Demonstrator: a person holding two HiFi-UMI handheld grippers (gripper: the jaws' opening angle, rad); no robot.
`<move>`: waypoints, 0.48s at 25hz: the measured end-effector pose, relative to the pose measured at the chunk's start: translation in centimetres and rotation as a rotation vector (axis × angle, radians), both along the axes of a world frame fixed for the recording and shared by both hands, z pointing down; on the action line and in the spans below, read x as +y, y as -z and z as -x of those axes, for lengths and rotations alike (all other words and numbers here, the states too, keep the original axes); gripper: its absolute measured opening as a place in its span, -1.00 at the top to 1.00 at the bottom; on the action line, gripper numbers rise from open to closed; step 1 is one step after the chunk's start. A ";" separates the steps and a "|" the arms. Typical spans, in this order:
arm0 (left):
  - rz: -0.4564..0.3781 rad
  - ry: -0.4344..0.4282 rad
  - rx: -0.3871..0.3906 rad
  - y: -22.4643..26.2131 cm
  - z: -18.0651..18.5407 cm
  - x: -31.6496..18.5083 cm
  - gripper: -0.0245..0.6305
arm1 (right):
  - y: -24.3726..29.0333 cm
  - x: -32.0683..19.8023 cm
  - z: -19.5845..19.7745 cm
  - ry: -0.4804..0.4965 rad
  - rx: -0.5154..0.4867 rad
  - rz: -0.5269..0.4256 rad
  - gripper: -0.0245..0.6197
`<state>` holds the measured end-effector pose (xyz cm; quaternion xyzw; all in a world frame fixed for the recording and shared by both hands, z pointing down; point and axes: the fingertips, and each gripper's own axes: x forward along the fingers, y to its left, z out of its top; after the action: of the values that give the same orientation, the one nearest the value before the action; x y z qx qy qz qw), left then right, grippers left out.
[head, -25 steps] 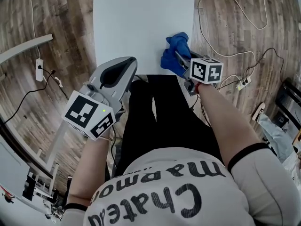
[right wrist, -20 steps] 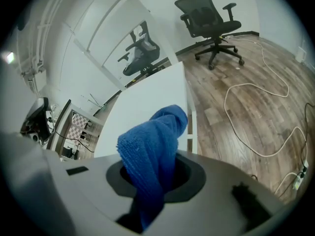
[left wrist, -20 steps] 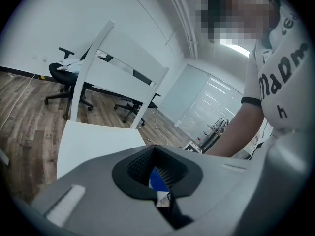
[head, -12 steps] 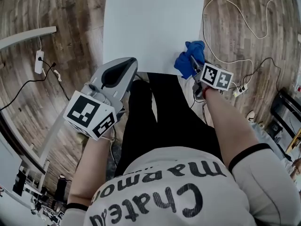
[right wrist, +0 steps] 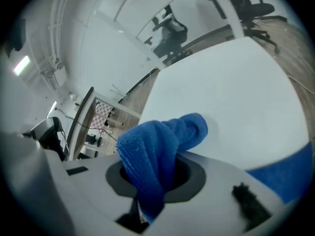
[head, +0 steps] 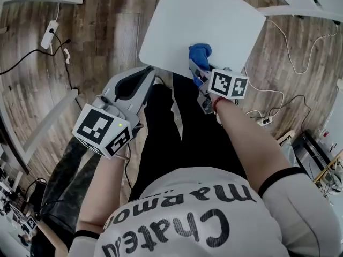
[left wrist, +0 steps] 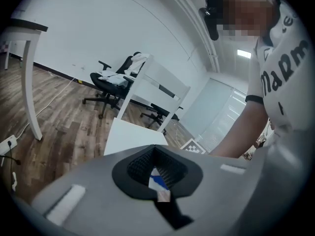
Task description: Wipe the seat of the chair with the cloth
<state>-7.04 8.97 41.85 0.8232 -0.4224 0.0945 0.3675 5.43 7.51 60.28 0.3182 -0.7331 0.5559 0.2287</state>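
Soft, fuzzy blue cloth pinched tight in the right gripper, bunched up in a lump on the smooth, flat white seat, close to its near edge. Left gripper closed on nothing, near the seat's rounded corner.

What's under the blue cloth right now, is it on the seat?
The bunched blue microfibre cloth, clamped in the right gripper, appears to rest on the white chair seat near its front edge. The seat patch directly beneath it is covered, so unseen.

Open chair seat beyond the cloth, person's legs at its near edge, white bar at right.
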 end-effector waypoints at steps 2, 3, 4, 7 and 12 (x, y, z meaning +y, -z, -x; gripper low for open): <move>0.009 0.043 -0.002 -0.2 1.6 0.9 0.95 | 0.4 -0.3 4.4 0.074 -0.047 -0.008 0.67; 0.014 0.064 -0.003 -0.4 2.4 1.4 0.95 | 0.6 -0.5 6.4 0.094 -0.075 -0.009 0.67; 0.021 0.085 -0.004 -0.5 3.2 1.8 0.95 | 0.8 -0.8 8.4 0.110 -0.102 -0.009 0.67; 0.042 0.150 -0.008 -1.1 5.1 3.3 0.94 | 1.1 -1.0 13.4 0.171 -0.153 0.002 0.67; 0.063 0.226 -0.023 -1.4 6.9 4.4 0.95 | 1.4 0.2 18.5 0.304 -0.158 0.016 0.67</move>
<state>-13.92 13.38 43.27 0.7573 -0.5133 0.0752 0.3966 -13.08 7.75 58.91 0.1573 -0.7840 0.5441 0.2542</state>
